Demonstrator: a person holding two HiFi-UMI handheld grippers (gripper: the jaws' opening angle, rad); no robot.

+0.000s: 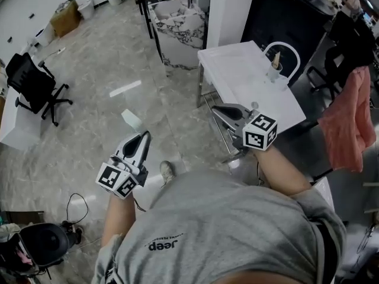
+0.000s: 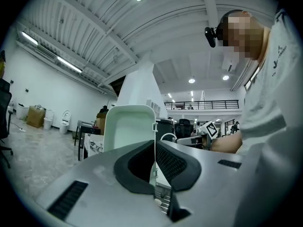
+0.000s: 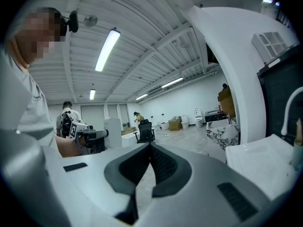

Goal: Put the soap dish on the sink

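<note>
The soap dish [image 1: 132,119] is a pale rectangular tray, and my left gripper [image 1: 145,136] is shut on its edge, holding it out over the floor. In the left gripper view the soap dish [image 2: 130,126] stands upright just past the left gripper [image 2: 155,148]. My right gripper [image 1: 215,109] is shut with nothing in it, beside the front corner of the white sink [image 1: 240,70]. The right gripper [image 3: 150,151] sees the sink [image 3: 265,167] at its right and the soap dish [image 3: 112,130] far to its left.
A curved faucet [image 1: 283,47] and a cup with a brush [image 1: 274,70] stand at the sink's far side. A marble vanity [image 1: 177,25] lies beyond, a black office chair [image 1: 35,84] at left, and a pink cloth [image 1: 349,120] hangs at right.
</note>
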